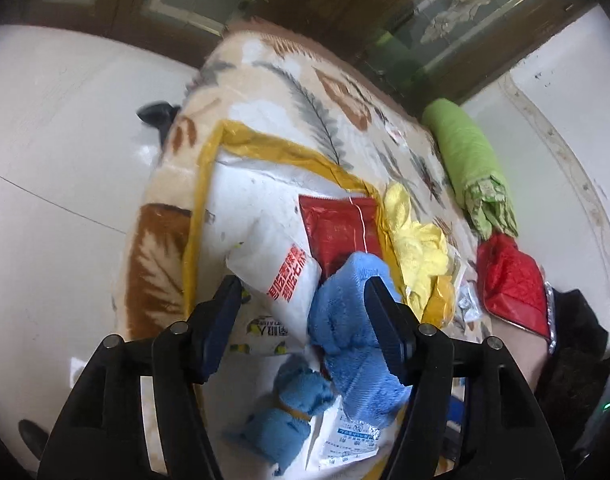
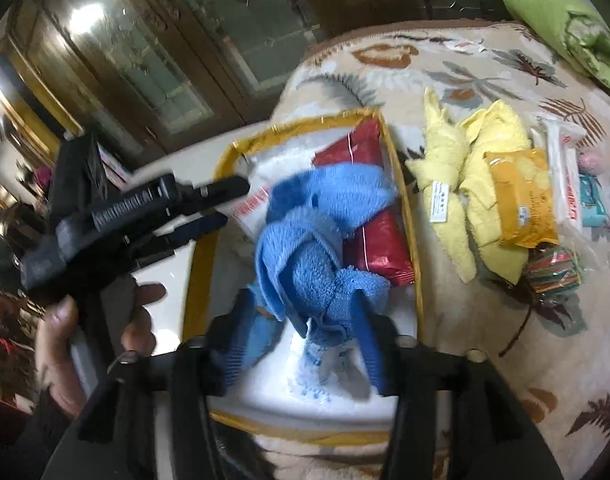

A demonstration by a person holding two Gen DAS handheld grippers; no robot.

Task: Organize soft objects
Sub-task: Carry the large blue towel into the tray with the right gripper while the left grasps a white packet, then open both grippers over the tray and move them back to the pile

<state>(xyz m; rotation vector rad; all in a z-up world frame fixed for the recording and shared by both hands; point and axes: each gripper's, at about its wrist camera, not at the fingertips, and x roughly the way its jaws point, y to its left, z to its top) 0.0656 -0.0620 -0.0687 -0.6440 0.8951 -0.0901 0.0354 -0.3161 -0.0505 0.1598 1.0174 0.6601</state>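
Observation:
A blue towel [image 2: 305,240] lies bunched in a clear storage bag with yellow trim [image 2: 401,184], on a red packet [image 2: 381,248] and white packets. My right gripper [image 2: 301,320] is open over the bag, the towel's near end lying between its fingers. My left gripper [image 1: 305,312] is open above the same blue towel [image 1: 353,320]; it also shows from the side in the right wrist view [image 2: 233,204]. Yellow towels [image 2: 465,184] lie on the leaf-print blanket right of the bag, also seen in the left wrist view [image 1: 417,248].
The leaf-print blanket [image 2: 485,352] covers the surface. An orange packet [image 2: 521,204], a striped bundle [image 2: 553,272] and small packets lie at right. A green rolled cloth [image 1: 469,164] and red quilted fabric [image 1: 513,284] sit at the blanket's edge. White floor and wooden cabinets surround.

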